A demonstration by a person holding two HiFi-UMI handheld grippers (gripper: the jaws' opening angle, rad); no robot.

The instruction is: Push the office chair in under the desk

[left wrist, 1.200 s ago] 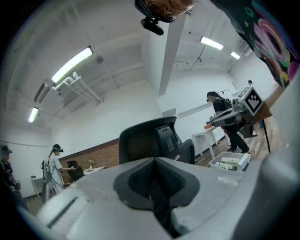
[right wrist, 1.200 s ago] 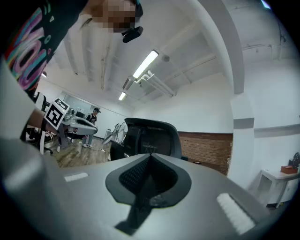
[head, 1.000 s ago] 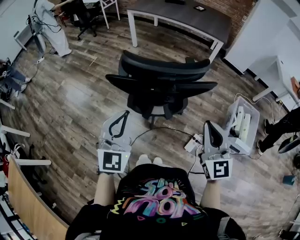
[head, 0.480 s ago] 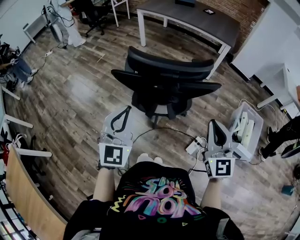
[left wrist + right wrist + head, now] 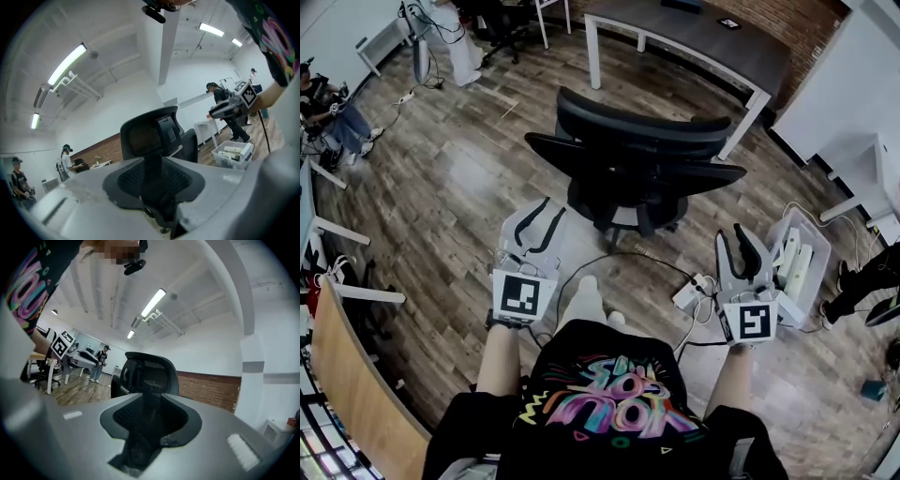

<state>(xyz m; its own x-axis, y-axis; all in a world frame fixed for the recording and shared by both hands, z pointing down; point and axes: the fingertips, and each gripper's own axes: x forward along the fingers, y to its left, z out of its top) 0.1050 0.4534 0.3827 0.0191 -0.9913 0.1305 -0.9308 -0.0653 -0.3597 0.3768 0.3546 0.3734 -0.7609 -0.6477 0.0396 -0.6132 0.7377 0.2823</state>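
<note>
The black office chair (image 5: pixel 633 173) stands on the wood floor with its backrest toward me, a short way out from the grey-topped desk (image 5: pixel 703 42) with white legs. Both grippers hang low in front of me, behind the chair and clear of it. My left gripper (image 5: pixel 546 211) points at the chair's left side and its jaws are opening with nothing between them. My right gripper (image 5: pixel 741 236) sits to the chair's right rear, jaws also opening and empty. The chair's headrest (image 5: pixel 150 136) shows past the left gripper (image 5: pixel 152 164), and the chair (image 5: pixel 150 373) likewise past the right gripper (image 5: pixel 150 413).
A black cable and a white power strip (image 5: pixel 689 291) lie on the floor behind the chair base. A clear bin (image 5: pixel 797 258) of white items sits at the right. A curved wooden counter (image 5: pixel 356 394) is at the left. People stand at the far left.
Both grippers' jaws have gone from shut to parted. I have moved a little toward the chair, and one foot now shows ahead of me.
</note>
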